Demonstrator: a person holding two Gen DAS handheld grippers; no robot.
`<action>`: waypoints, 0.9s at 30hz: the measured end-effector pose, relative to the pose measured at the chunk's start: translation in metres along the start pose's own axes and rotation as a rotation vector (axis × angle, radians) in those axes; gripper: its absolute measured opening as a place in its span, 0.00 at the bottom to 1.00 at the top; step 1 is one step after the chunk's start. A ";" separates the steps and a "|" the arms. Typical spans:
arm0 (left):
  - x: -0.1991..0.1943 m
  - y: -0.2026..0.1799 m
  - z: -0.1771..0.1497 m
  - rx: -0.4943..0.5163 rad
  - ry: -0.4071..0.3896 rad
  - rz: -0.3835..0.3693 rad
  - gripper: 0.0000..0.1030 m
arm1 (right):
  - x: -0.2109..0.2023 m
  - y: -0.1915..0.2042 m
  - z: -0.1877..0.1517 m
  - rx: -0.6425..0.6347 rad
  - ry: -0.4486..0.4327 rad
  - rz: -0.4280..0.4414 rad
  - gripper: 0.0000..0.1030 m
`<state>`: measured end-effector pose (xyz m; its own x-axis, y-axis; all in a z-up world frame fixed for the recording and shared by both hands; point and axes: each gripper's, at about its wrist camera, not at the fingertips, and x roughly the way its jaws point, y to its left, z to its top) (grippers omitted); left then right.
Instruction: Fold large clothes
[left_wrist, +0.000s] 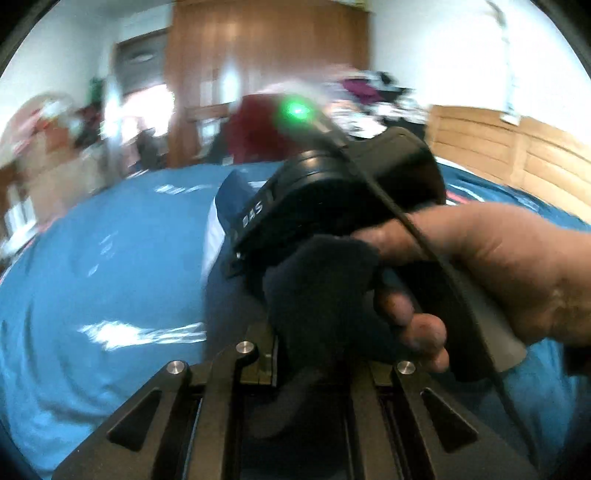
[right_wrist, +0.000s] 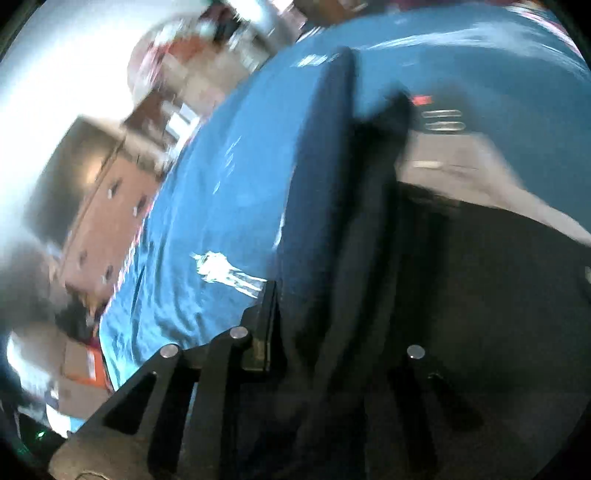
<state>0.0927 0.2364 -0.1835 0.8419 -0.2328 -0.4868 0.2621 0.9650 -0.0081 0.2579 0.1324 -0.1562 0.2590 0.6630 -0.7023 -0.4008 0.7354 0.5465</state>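
The left gripper (left_wrist: 314, 354) pinches a bunch of dark navy garment (left_wrist: 321, 295); just beyond it a bare hand (left_wrist: 491, 273) grips the right gripper's black, green-lit body (left_wrist: 343, 192), blocking the view. The right gripper (right_wrist: 332, 350) clamps the same soft dark cloth. Under the garment spreads a smooth blue bedsheet (left_wrist: 92, 258); beyond the sheet, a wooden wardrobe (left_wrist: 266, 55), blurred

Left gripper (left_wrist: 314, 369) fingers: tips buried in dark garment (left_wrist: 317, 295).
Right gripper (right_wrist: 325, 350) fingers: right one lost in dark cloth.
Room behind bed (left_wrist: 92, 258): motion-blurred.
Hand (left_wrist: 498, 273): cut off at frame edge.
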 end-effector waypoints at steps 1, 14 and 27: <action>0.004 -0.016 0.001 0.018 0.007 -0.040 0.06 | -0.016 -0.016 -0.009 0.021 -0.019 -0.009 0.14; 0.091 -0.180 0.011 0.071 0.170 -0.315 0.17 | -0.088 -0.146 -0.053 0.169 -0.056 -0.029 0.19; 0.052 -0.171 -0.007 0.162 0.253 -0.321 0.47 | -0.100 -0.198 -0.111 0.364 -0.002 0.178 0.53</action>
<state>0.0885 0.0599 -0.2134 0.5692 -0.4613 -0.6806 0.5790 0.8126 -0.0666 0.2143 -0.0952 -0.2446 0.2152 0.7846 -0.5815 -0.1023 0.6103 0.7856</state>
